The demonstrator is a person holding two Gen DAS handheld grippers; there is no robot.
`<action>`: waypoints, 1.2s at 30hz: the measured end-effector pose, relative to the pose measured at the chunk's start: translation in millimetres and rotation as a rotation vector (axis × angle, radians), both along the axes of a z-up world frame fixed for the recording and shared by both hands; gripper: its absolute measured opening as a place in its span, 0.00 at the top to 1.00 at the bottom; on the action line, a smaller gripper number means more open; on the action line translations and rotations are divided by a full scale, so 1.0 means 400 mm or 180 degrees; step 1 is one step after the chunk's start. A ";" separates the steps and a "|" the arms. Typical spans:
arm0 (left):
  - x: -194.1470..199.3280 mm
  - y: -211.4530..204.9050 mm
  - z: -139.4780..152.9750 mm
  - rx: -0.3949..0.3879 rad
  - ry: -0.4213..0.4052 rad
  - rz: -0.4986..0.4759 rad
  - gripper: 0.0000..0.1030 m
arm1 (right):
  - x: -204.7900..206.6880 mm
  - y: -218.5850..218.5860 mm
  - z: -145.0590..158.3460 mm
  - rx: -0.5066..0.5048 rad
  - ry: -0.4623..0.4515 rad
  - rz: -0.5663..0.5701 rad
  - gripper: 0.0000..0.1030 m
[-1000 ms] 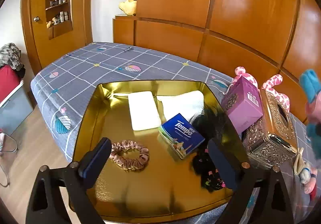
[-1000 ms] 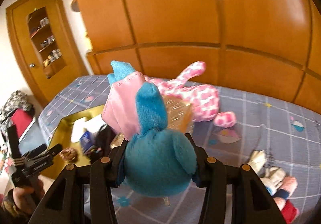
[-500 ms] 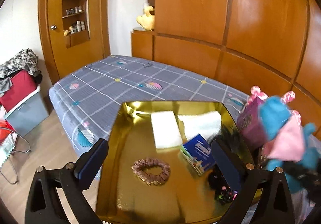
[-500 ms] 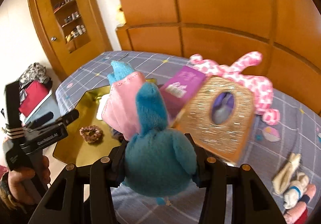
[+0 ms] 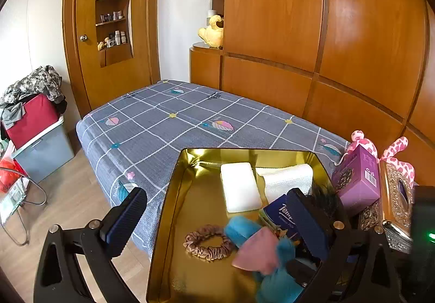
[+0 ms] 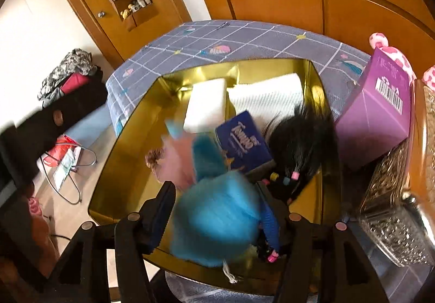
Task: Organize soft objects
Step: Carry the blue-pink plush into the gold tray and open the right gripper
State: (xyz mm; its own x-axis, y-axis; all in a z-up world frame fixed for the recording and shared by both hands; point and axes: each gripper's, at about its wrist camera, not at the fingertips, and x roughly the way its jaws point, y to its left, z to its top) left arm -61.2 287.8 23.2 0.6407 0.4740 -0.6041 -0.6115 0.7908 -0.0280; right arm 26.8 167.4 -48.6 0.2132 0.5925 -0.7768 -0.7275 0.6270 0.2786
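Right claw [image 6: 217,210] over the gold tray [image 6: 122,145], jaws just been opening, blue plush [image 6: 214,216] between them, blurred, dropping tray-ward beside the scrunchie [image 5: 208,241]. Left claw [image 5: 217,224] wide, empty, farther off. Plush long axis roughly along the fingers.

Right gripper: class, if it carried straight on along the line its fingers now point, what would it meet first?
Most likely the blue plush toy, blurred between the fingers of the right gripper, whose jaws have just been opening. Past it lies the gold tray; depth is unclear.
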 end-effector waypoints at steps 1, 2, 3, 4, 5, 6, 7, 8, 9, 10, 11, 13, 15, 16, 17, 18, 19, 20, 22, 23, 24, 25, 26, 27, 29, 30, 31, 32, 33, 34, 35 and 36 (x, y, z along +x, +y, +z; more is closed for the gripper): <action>0.000 -0.001 -0.001 -0.0009 0.0004 -0.0005 0.00 | -0.006 -0.012 0.004 0.0004 -0.0035 -0.0002 0.35; 0.000 -0.003 -0.001 -0.0011 0.0004 -0.0008 0.00 | -0.010 -0.024 0.010 0.0017 -0.0064 -0.0004 0.34; 0.001 -0.005 0.000 -0.0004 0.0004 -0.0015 0.00 | -0.013 -0.038 0.017 0.0035 -0.0091 -0.0014 0.31; 0.001 -0.008 0.000 0.0005 0.0004 -0.0021 0.00 | -0.017 -0.055 0.025 0.0046 -0.0131 -0.0048 0.30; 0.002 -0.010 0.001 0.0014 0.0005 -0.0031 0.00 | -0.019 -0.073 0.034 0.0065 -0.0169 -0.0087 0.30; 0.002 -0.014 0.002 0.0018 0.0006 -0.0044 0.00 | -0.020 -0.087 0.043 0.0083 -0.0191 -0.0119 0.30; 0.003 -0.018 0.003 0.0020 0.0006 -0.0054 0.00 | -0.020 -0.102 0.051 0.0101 -0.0215 -0.0163 0.30; 0.003 -0.022 0.004 0.0024 0.0004 -0.0068 0.00 | -0.022 -0.115 0.057 0.0113 -0.0246 -0.0208 0.30; 0.004 -0.026 0.005 0.0031 0.0003 -0.0083 0.00 | -0.025 -0.130 0.067 0.0122 -0.0292 -0.0255 0.30; 0.004 -0.029 0.006 0.0037 0.0003 -0.0097 0.00 | -0.027 -0.142 0.077 0.0124 -0.0342 -0.0288 0.30; 0.005 -0.035 0.006 0.0045 0.0003 -0.0115 0.00 | -0.030 -0.153 0.086 0.0124 -0.0397 -0.0320 0.30; 0.007 -0.048 0.006 0.0063 0.0010 -0.0166 0.00 | -0.042 -0.180 0.104 0.0125 -0.0519 -0.0396 0.30; 0.009 -0.060 0.007 0.0077 0.0015 -0.0233 0.00 | -0.050 -0.204 0.121 0.0135 -0.0613 -0.0473 0.30; 0.011 -0.067 0.008 0.0086 0.0017 -0.0271 0.00 | -0.053 -0.215 0.127 0.0134 -0.0656 -0.0511 0.30; 0.012 -0.077 0.008 0.0103 0.0020 -0.0311 0.00 | -0.055 -0.226 0.132 0.0129 -0.0692 -0.0553 0.30; 0.014 -0.087 0.009 0.0126 0.0024 -0.0349 0.00 | -0.056 -0.239 0.136 0.0131 -0.0720 -0.0597 0.30; 0.015 -0.096 0.009 0.0149 0.0031 -0.0386 0.00 | -0.055 -0.251 0.140 0.0137 -0.0733 -0.0629 0.30; 0.018 -0.108 0.009 0.0179 0.0043 -0.0428 0.00 | -0.052 -0.263 0.141 0.0141 -0.0741 -0.0663 0.30; 0.020 -0.126 0.009 0.0204 0.0054 -0.0492 0.00 | -0.049 -0.285 0.143 0.0149 -0.0753 -0.0746 0.30; 0.021 -0.133 0.009 0.0208 0.0058 -0.0524 0.00 | -0.046 -0.297 0.145 0.0157 -0.0751 -0.0787 0.30; 0.023 -0.141 0.008 0.0212 0.0064 -0.0556 0.00 | -0.043 -0.310 0.146 0.0168 -0.0744 -0.0833 0.30; 0.024 -0.149 0.007 0.0224 0.0071 -0.0585 0.00 | -0.041 -0.322 0.147 0.0176 -0.0739 -0.0876 0.30; 0.024 -0.154 0.006 0.0233 0.0075 -0.0607 0.00 | -0.037 -0.337 0.149 0.0184 -0.0742 -0.0927 0.30; 0.025 -0.165 0.005 0.0243 0.0083 -0.0663 0.00 | -0.035 -0.346 0.149 0.0188 -0.0747 -0.0961 0.30; 0.026 -0.181 0.004 0.0257 0.0088 -0.0721 0.00 | -0.030 -0.370 0.152 0.0186 -0.0760 -0.1045 0.30; 0.026 -0.187 0.004 0.0268 0.0089 -0.0747 0.00 | -0.026 -0.387 0.154 0.0185 -0.0766 -0.1105 0.30; 0.027 -0.194 0.003 0.0278 0.0093 -0.0774 0.00 | -0.025 -0.400 0.154 0.0190 -0.0770 -0.1141 0.30; 0.027 -0.202 0.002 0.0285 0.0103 -0.0805 0.00 | -0.021 -0.414 0.156 0.0193 -0.0772 -0.1192 0.30; 0.028 -0.208 0.000 0.0287 0.0109 -0.0825 0.00 | -0.018 -0.430 0.157 0.0198 -0.0771 -0.1245 0.30; 0.028 -0.215 -0.001 0.0292 0.0115 -0.0844 0.00 | -0.013 -0.450 0.158 0.0200 -0.0771 -0.1316 0.30; 0.028 -0.218 -0.002 0.0298 0.0118 -0.0859 0.00 | -0.008 -0.463 0.158 0.0203 -0.0773 -0.1360 0.30; 0.027 -0.223 -0.003 0.0305 0.0123 -0.0877 0.00 | -0.005 -0.481 0.160 0.0206 -0.0778 -0.1415 0.30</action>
